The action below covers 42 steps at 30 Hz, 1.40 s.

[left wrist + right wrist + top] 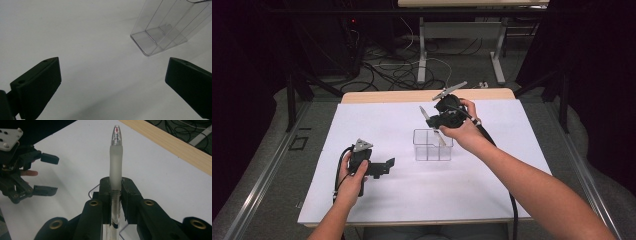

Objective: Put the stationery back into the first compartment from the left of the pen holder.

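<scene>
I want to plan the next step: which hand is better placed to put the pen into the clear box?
The right. The right gripper is shut on the pen just above the clear box. The left gripper rests open on the table, beside the box, holding nothing.

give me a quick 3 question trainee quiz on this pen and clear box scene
1. True or false: the right tool is shut on the pen.
2. Which describes the left tool? A) open, nothing between its jaws B) shut on the pen C) inside the clear box
3. In the high view, what stands on the white table just below the right tool?

Key:
1. True. The jaws clamp the pen's clear barrel, its frosted grip and tip sticking out beyond them.
2. A. In the left tool's view its jaws stand wide apart over bare table.
3. The clear box, a see-through plastic container with dividers, upright and open at the top.
</scene>
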Each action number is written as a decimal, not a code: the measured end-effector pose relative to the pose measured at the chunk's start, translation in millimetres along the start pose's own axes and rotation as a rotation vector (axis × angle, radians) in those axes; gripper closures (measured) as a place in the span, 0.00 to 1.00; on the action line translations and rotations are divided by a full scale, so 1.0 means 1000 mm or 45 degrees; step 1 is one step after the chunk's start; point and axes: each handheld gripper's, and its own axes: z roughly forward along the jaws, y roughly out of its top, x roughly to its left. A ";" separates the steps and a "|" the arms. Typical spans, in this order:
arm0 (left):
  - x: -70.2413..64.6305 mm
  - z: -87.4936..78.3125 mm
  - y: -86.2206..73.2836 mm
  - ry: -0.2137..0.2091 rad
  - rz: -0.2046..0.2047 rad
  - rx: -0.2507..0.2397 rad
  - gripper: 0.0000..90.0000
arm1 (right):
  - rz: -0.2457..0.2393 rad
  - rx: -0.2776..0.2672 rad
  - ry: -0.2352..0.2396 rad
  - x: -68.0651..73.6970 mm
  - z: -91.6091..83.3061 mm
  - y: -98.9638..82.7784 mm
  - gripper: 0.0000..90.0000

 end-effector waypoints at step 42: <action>0.005 -0.001 -0.001 0.005 -0.025 -0.015 0.00 | 0.142 -0.224 -0.113 0.009 0.063 0.003 0.89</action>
